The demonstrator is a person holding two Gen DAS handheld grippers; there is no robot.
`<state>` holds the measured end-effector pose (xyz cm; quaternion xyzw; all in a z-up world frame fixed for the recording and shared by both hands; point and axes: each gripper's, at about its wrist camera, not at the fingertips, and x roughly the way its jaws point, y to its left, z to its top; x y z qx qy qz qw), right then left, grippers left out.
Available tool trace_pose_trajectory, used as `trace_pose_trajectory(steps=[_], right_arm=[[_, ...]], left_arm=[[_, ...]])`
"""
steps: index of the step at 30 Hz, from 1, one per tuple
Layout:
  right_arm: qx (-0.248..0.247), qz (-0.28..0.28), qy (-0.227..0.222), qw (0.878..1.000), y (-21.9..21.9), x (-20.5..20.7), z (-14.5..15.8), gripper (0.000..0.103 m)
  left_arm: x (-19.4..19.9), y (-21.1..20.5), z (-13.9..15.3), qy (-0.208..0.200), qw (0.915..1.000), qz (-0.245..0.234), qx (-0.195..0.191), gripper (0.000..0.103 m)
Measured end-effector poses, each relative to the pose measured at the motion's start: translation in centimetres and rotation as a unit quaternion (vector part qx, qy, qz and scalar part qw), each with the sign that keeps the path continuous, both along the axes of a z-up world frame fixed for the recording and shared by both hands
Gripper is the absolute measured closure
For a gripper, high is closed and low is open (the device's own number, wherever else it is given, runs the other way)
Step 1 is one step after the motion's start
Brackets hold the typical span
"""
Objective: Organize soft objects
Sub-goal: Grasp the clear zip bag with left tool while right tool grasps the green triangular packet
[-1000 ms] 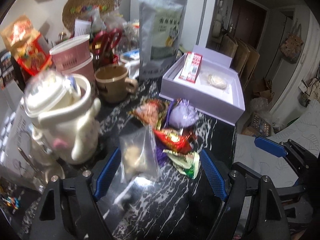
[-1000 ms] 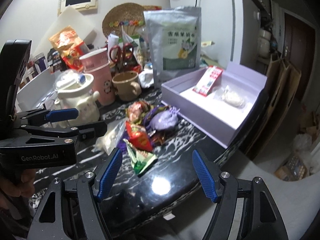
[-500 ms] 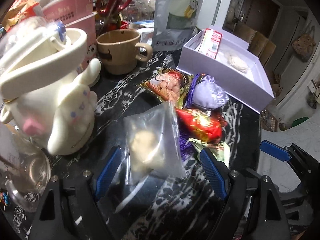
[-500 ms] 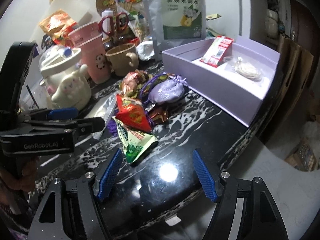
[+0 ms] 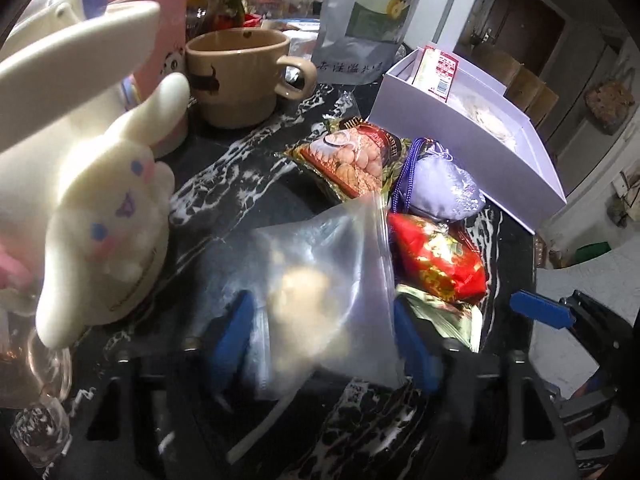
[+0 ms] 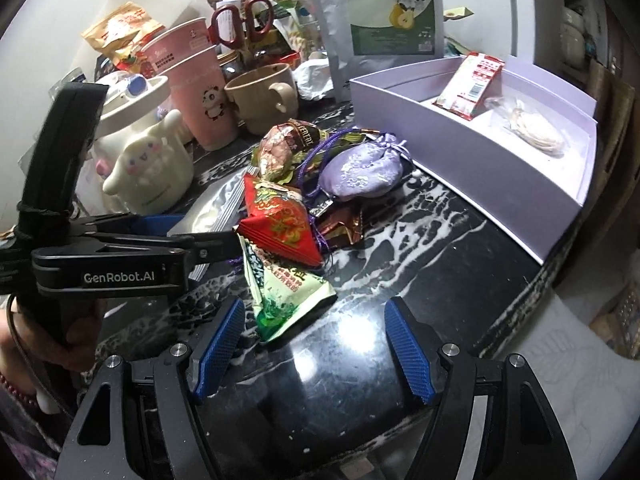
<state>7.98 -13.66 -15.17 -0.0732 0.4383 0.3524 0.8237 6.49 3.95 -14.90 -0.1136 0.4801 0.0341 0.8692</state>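
A clear zip bag (image 5: 320,276) with a pale soft lump lies on the black marble table, between the open fingers of my left gripper (image 5: 324,336). Beside it lie a red snack packet (image 5: 436,256), a nut packet (image 5: 352,156), a lilac pouch (image 5: 444,188) and a green-white packet (image 6: 280,284). My right gripper (image 6: 312,344) is open and empty, just short of the green-white packet. The left gripper (image 6: 192,236) shows in the right wrist view, its fingers around the zip bag (image 6: 216,208). The lilac box (image 6: 472,152) holds a red sachet (image 6: 468,84) and a bagged pale item (image 6: 532,128).
A white rabbit-shaped pot (image 5: 92,184) stands close left of the zip bag. A tan mug (image 5: 240,76), pink cups (image 6: 200,92), red scissors (image 6: 240,20) and a tall grey pouch (image 6: 384,12) crowd the back. The table edge (image 6: 528,284) runs at the right.
My left gripper has moved forward and down so the zip bag now lies between its fingers. My right gripper has come closer to the pile of packets.
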Motion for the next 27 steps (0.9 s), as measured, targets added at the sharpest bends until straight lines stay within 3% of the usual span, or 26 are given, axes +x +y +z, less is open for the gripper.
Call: trace_pose_trajectory(steps=[2, 8, 21, 24, 27], right_arm=[[-0.001, 0.006, 0.005, 1.000, 0.4, 0.2, -0.2, 0.030], [-0.002, 0.034, 0.007, 0.999, 1.9, 0.4, -0.2, 0.030], [-0.030, 0.071, -0.020, 0.997, 4.6, -0.7, -1.2, 0.030], [-0.040, 0.066, -0.036, 0.996, 4.7, -1.0, -1.2, 0.050], [-0.044, 0.068, -0.039, 0.996, 4.4, -1.5, -1.1, 0.058]], left_arm=[[-0.1, 0.0, 0.1, -0.002, 1.0000, -0.002, -0.001, 0.047], [-1.3, 0.6, 0.2, -0.001, 0.9997, 0.008, -0.024, 0.048], [-6.4, 1.1, 1.1, 0.007, 0.9993, 0.035, 0.006, 0.048], [-6.8, 1.2, 0.7, 0.015, 0.9992, 0.038, 0.003, 0.048], [-6.9, 1.3, 0.2, 0.024, 0.9990, 0.038, -0.002, 0.048]])
